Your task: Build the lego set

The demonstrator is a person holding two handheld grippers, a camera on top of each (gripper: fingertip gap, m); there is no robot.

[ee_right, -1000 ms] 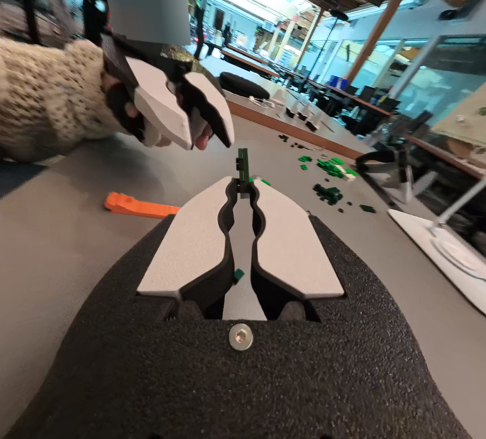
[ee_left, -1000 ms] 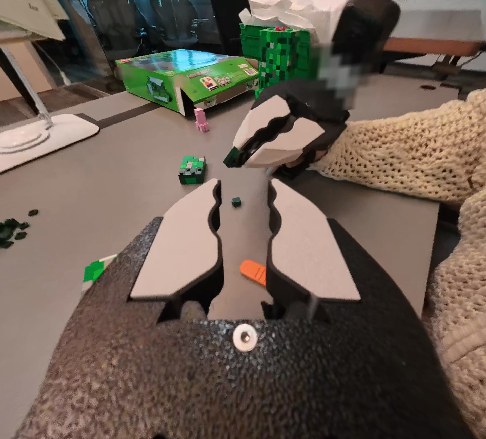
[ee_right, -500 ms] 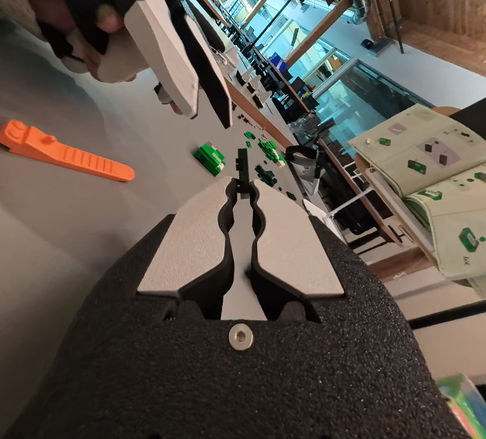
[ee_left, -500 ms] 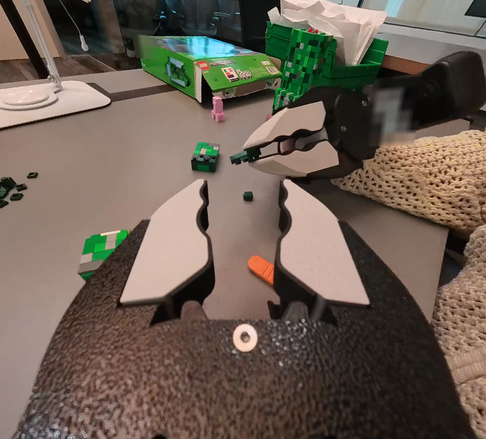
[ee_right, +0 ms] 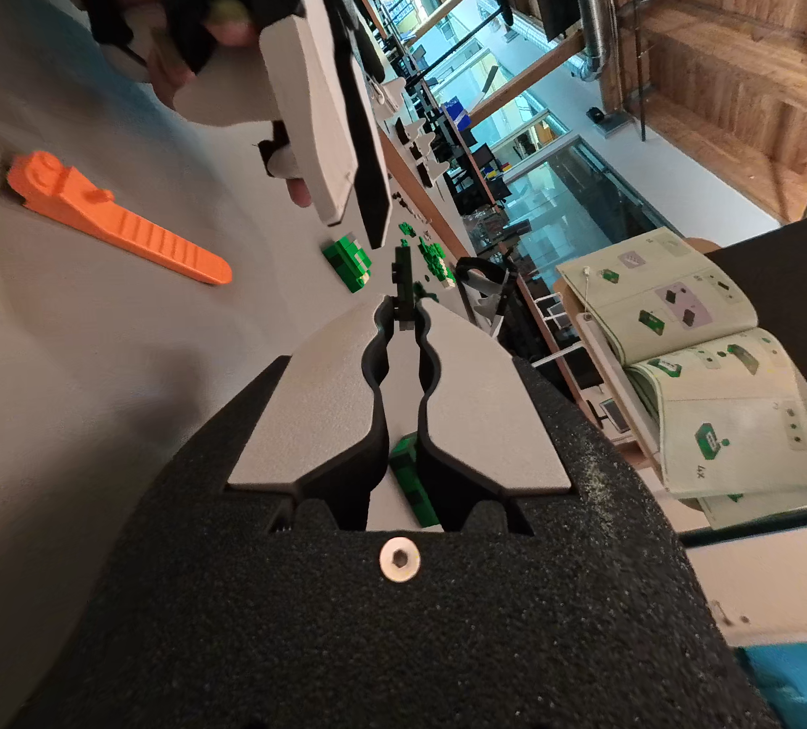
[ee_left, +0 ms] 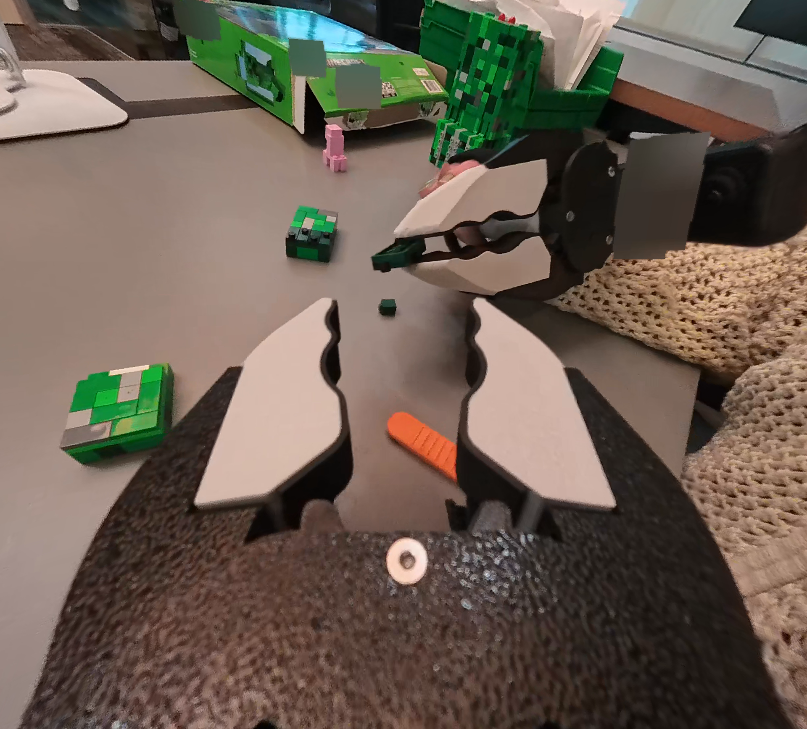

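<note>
My left gripper (ee_left: 405, 306) is open and empty, low over the grey table (ee_left: 174, 271). A small dark green cube (ee_left: 387, 307) lies on the table just ahead of its fingertips. My right gripper (ee_left: 404, 249) is turned on its side beyond the cube and is shut on a thin dark green lego plate (ee_left: 395, 256). In the right wrist view that plate (ee_right: 404, 280) sticks out past the right gripper's tips (ee_right: 404, 308), with the open left gripper (ee_right: 356, 228) above it. A small green and black block assembly (ee_left: 312, 238) sits left of the plate.
A larger green and grey block (ee_left: 120, 413) lies at the left, also in the right wrist view (ee_right: 349, 260). An orange brick separator (ee_left: 421, 441) lies under the left fingers. A pink figure (ee_left: 335, 149), green box (ee_left: 305, 66) and tall green build (ee_left: 484, 84) stand behind. An instruction booklet (ee_right: 698, 359) is propped up at the right. My two grippers' fingertips are within a few centimetres of each other.
My left gripper has opened wider and drawn back a little. My right gripper has rolled onto its side, still holding the dark green plate, which now lies flat.
</note>
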